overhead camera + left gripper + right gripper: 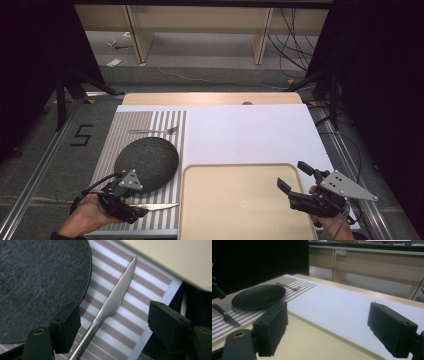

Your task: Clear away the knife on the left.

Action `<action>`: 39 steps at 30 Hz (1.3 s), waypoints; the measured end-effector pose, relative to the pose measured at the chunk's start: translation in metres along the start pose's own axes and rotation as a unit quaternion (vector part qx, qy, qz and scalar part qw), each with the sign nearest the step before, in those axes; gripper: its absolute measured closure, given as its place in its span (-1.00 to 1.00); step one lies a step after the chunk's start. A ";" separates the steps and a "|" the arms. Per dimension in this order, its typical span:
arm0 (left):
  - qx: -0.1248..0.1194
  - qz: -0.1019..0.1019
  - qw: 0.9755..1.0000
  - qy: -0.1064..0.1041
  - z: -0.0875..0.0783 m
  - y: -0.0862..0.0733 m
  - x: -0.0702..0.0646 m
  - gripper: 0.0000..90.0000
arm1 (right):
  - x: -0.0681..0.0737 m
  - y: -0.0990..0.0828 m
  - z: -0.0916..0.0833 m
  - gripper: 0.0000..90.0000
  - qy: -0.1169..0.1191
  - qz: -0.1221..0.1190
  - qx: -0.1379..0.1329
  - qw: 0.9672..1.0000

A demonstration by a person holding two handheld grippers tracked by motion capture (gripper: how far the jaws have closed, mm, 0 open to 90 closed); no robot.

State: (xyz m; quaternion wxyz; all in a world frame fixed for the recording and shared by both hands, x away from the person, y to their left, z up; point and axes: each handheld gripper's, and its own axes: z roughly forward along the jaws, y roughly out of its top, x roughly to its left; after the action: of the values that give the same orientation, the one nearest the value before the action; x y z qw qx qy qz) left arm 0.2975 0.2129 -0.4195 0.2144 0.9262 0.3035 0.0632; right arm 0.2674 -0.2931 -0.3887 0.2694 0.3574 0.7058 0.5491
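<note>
A steel table knife (156, 206) lies on the striped placemat (165, 122), its blade toward the beige tray (235, 200). My left gripper (139, 206) sits low over the knife's handle end. In the left gripper view the knife (117, 293) runs between the wide-apart jaws of that gripper (113, 322), nearer the left one, and neither pad presses on it. Beside it lies the dark round plate (147, 164) (37, 282). My right gripper (293, 176) (327, 322) hangs open over the tray's right side with nothing between its fingers.
A fork (155, 131) (288, 286) lies on the placemat behind the plate. A white board (250, 135) covers the table under the mat and tray. The tray's edge (175, 257) runs close past the knife tip. Dark curtains and floor cables ring the table.
</note>
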 end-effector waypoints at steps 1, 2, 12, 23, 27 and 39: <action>0.005 0.000 1.000 -0.001 0.000 -0.003 0.003 -0.34 | 0.000 0.000 0.000 -0.61 0.000 0.000 -0.001 1.000; 0.009 0.000 1.000 0.000 0.001 -0.004 0.004 -0.32 | 0.000 0.000 0.000 -0.61 0.000 0.000 0.001 1.000; 0.061 -0.009 0.998 0.006 0.014 -0.018 0.019 -0.20 | 0.000 0.000 0.001 -0.61 0.001 -0.001 0.002 1.000; 0.103 0.004 0.995 0.004 0.028 -0.015 0.025 -0.04 | 0.000 0.000 0.001 -0.61 0.002 -0.002 0.003 1.000; 0.112 0.014 0.994 0.005 0.033 -0.012 0.025 0.00 | 0.000 0.000 0.001 -0.61 0.002 -0.003 0.003 1.000; 0.139 0.029 0.990 -0.007 0.043 -0.005 0.026 0.26 | 0.001 0.000 0.001 -0.60 0.004 -0.006 0.006 1.000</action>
State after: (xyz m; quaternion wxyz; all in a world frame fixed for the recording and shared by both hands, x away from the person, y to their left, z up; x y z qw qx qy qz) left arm 0.3269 0.2164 -0.4609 0.0840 0.9558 0.2810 0.0202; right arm 0.2679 -0.2916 -0.3895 0.2674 0.3525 0.7124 0.5448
